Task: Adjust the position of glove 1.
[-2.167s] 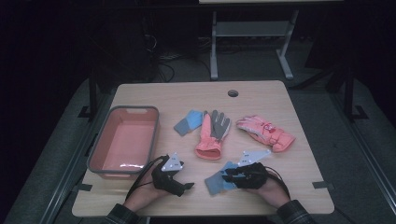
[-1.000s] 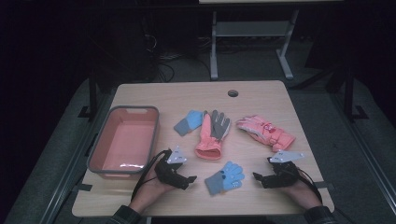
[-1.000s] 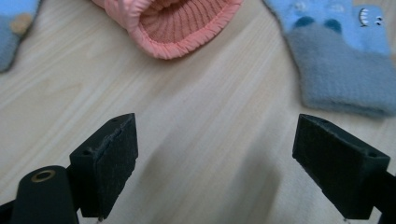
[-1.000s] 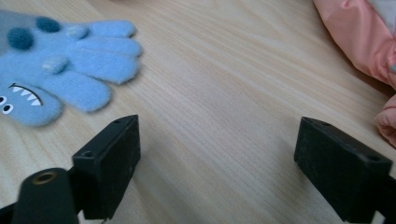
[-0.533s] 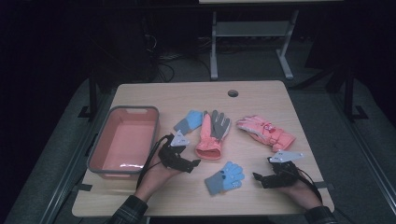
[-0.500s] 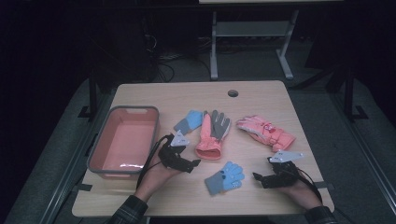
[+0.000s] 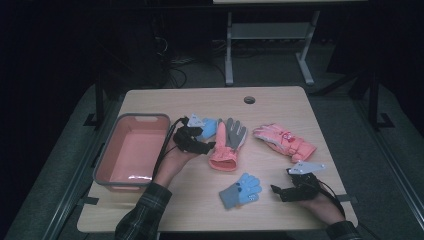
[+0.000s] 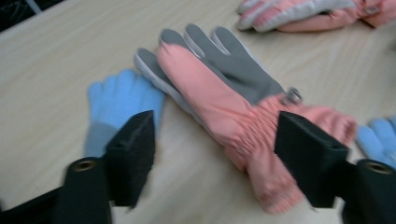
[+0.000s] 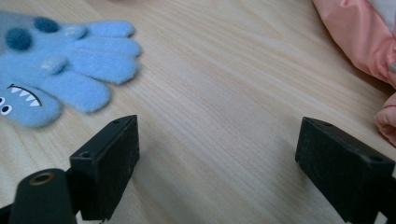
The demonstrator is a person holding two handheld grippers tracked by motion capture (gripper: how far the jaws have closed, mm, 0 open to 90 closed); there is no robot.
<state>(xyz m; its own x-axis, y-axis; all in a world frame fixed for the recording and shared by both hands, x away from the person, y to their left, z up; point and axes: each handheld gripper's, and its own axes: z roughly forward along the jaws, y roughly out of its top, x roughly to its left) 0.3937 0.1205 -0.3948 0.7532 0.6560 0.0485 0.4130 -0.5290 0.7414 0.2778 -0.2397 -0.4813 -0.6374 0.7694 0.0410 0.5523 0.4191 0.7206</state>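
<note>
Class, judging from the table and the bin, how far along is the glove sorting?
Done: nothing; the bin holds no gloves. In hand: the left gripper, jaws open, is at the pink and grey glove. Left: that glove, the other pink glove, both blue gloves. The right gripper rests open.

Pink-and-grey glove (image 8: pixel 224 93), light-blue knit glove (image 9: pixel 51 70) with a toothy face, seemingly salmon tray (image 7: pixel 131 150).
</note>
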